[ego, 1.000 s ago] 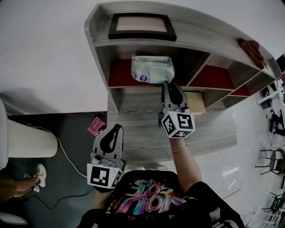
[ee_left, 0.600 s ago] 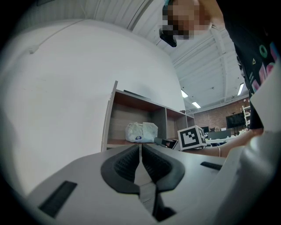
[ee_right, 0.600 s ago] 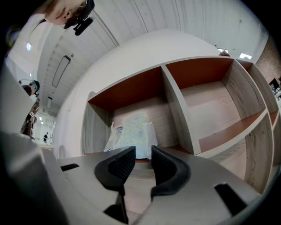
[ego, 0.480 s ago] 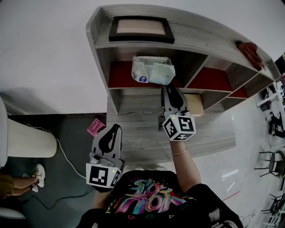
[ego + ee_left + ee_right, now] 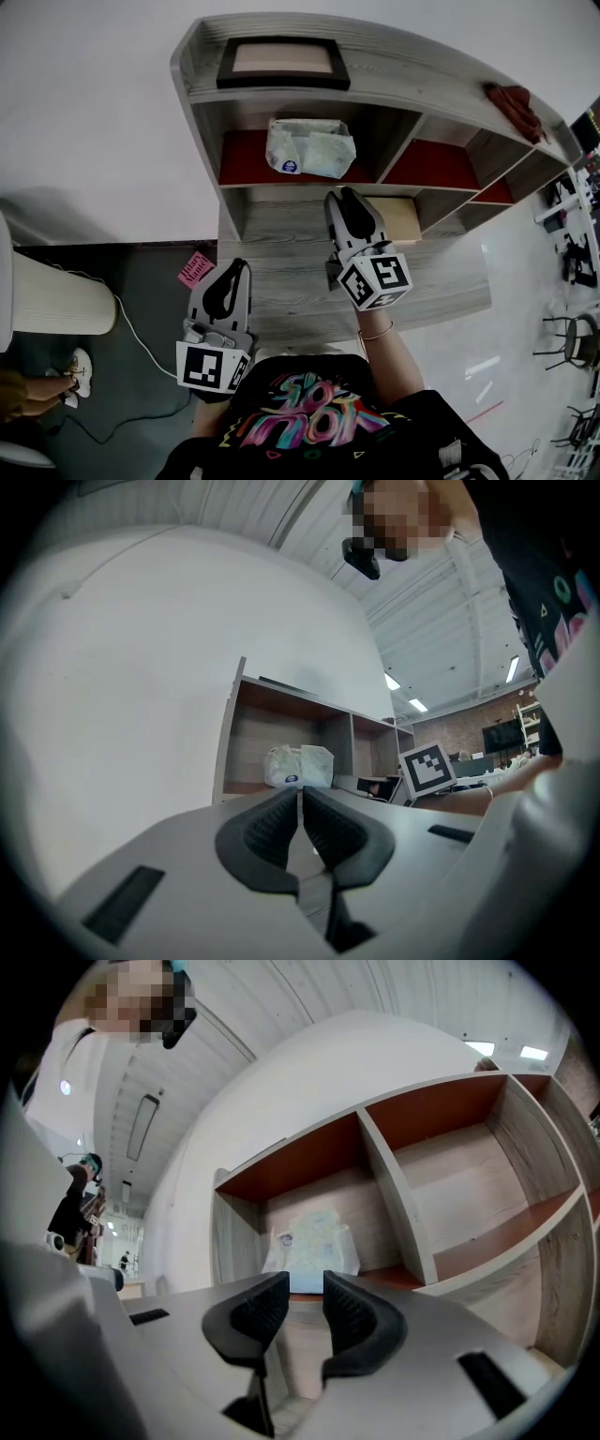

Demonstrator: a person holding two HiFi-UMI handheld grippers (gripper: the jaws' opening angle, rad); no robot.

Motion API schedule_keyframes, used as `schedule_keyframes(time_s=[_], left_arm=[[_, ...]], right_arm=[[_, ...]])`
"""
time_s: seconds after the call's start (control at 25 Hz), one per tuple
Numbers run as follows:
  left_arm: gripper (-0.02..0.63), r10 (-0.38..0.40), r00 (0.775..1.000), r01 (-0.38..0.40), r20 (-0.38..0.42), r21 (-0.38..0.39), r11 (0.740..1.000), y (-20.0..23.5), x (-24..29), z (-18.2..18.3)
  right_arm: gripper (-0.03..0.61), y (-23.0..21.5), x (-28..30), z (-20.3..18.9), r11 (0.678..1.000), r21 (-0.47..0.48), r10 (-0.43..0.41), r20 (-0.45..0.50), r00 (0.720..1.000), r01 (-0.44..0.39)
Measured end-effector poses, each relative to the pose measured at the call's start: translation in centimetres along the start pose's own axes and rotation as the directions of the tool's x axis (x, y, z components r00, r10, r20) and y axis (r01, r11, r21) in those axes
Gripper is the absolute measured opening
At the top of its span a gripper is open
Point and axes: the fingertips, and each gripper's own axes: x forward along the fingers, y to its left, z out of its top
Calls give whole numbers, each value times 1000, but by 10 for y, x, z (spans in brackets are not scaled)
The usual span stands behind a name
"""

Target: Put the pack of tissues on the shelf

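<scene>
The pack of tissues is lying in the leftmost compartment of the shelf, on its red floor. The right gripper is pointing at it from over the table, clear of the pack, jaws a little apart and holding nothing. The left gripper is hanging near the table's front left edge, jaws pressed together, empty. A picture frame is lying on the shelf top.

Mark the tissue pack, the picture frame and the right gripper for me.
tissue pack (image 5: 309,148): head view, middle of its wrapper.
picture frame (image 5: 281,60): head view, its pale inner panel.
right gripper (image 5: 340,194): head view, midway between its fingertips.
</scene>
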Motion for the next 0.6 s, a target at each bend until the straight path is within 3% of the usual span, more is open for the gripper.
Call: schedule_keyframes(time_s=[0.28,0.48,0.6], left_arm=[[37,1,1000,-1,8,12,1000,-4,-1,3],[37,-1,1000,0,14,19,1000,-7,-3,6],[37,-3,1000,2,18,18,1000,-9,-5,8]], right_arm=[[107,28,-21,19,989,-24,146,-5,989,-146],[103,46,-44,29,965,-2,261,-44,964,-261],[95,49,-60,32,959,-6,284,-64,957,-285]])
